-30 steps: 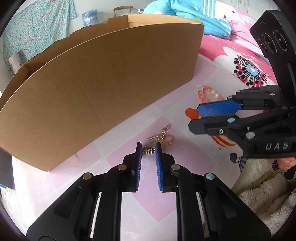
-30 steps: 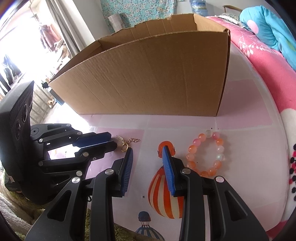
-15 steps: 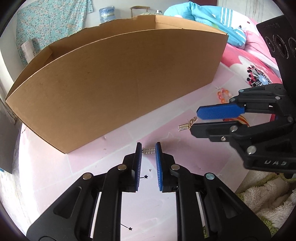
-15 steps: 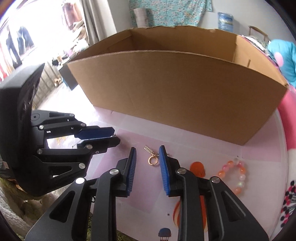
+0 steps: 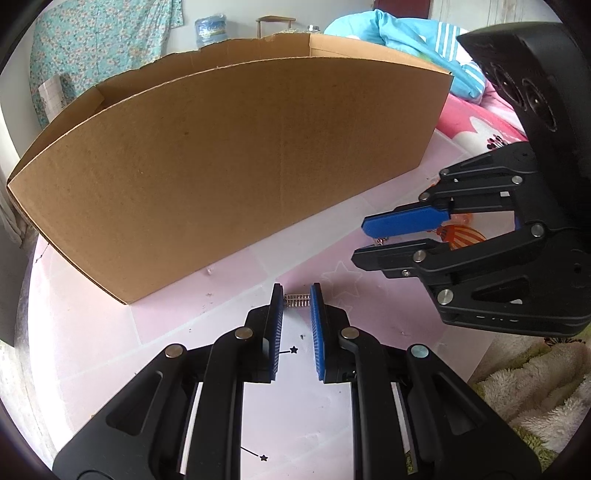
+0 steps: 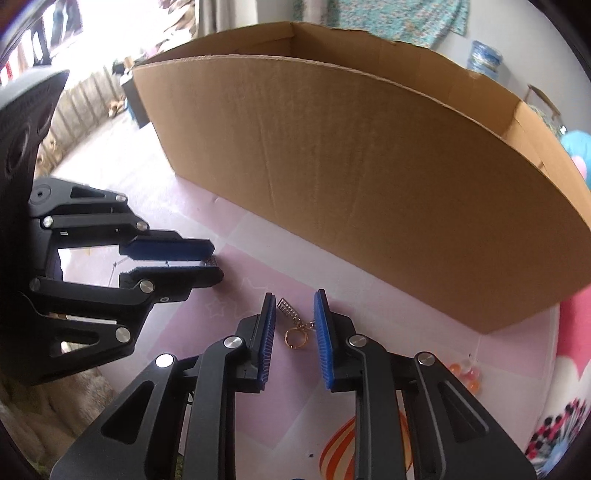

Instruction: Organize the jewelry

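The left gripper [image 5: 296,295] is clamped on a small silver ribbed piece [image 5: 296,300], pinched at the very tips of its blue pads [image 5: 277,332] just above the pink-and-white checked mat [image 5: 110,332]. From the right wrist view the same piece shows as a glint between those tips [image 6: 211,261].

The right gripper [image 6: 295,301] points down at the mat with its jaws closing. A gold earring [image 6: 293,325], a ring with a short chain and a small ribbed pendant, lies on the mat between its blue pads [image 6: 321,339]. The right-hand pad seems to touch the chain, the left-hand one stands clear of it, and whether the earring is gripped cannot be told.

To the right of the gripper, near the edge of the mat, a bracelet of orange and pink beads [image 6: 466,373] lies partly hidden behind the gripper's arm. An orange striped balloon print [image 6: 347,446] shows on the mat below.

Just beyond both grippers stands a large open cardboard box [image 5: 240,166], its long side wall facing them. Behind it lie a pink bedspread [image 5: 469,125] and a turquoise garment [image 5: 406,33].
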Tool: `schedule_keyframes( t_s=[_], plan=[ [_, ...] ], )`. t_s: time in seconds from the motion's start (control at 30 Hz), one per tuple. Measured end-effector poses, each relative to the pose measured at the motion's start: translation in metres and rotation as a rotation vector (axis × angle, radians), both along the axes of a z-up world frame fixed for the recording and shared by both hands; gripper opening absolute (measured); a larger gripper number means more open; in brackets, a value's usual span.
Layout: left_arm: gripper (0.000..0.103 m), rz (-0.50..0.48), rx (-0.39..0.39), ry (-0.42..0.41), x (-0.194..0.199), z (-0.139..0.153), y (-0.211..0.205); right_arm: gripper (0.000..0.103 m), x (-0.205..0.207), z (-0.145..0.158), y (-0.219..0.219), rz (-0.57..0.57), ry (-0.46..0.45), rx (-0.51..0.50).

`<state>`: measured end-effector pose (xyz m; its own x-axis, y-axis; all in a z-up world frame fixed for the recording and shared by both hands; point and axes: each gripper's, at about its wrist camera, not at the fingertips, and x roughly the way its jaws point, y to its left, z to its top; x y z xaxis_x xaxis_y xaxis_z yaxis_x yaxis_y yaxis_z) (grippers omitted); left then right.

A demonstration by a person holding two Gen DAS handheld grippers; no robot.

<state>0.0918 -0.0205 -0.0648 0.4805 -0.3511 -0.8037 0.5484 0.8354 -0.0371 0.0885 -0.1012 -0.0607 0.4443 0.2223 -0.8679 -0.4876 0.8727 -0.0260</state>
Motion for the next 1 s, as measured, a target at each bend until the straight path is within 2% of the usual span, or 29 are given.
schedule_keyframes(
  t_s=[0.13,0.2,0.3,0.47,0.6,0.77,0.93,0.97,1.0],
  plan=[
    [0.014,-0.003,-0.012,0.002,0.001,0.000,0.004,0.021,-0.001,0.001,0.002,0.032,0.005,-0.029],
    [0.014,-0.004,-0.016,0.002,0.001,0.000,0.006,0.012,-0.001,0.002,0.004,0.038,0.021,-0.027],
    [0.014,-0.006,-0.022,0.003,0.001,0.000,0.009,0.006,-0.001,0.002,0.008,0.046,0.037,-0.029],
    [0.014,-0.009,-0.025,0.001,0.001,0.000,0.011,0.004,-0.005,0.004,0.008,0.035,0.029,-0.019],
    [0.014,-0.008,-0.026,-0.002,0.001,0.000,0.012,0.003,-0.007,0.013,-0.006,-0.025,0.008,0.051],
    [0.014,-0.005,-0.027,-0.010,0.000,0.000,0.011,0.003,-0.004,0.030,-0.035,-0.127,0.021,0.229],
    [0.014,-0.006,-0.022,-0.018,-0.003,-0.001,0.009,0.005,-0.003,0.027,-0.039,-0.130,0.063,0.239],
    [0.014,-0.006,-0.021,-0.019,-0.003,-0.001,0.009,0.007,-0.002,0.026,-0.038,-0.116,0.069,0.228],
    [0.014,-0.006,-0.020,-0.019,-0.003,-0.001,0.008,0.014,-0.002,0.024,-0.034,-0.095,0.077,0.209]
  ],
)
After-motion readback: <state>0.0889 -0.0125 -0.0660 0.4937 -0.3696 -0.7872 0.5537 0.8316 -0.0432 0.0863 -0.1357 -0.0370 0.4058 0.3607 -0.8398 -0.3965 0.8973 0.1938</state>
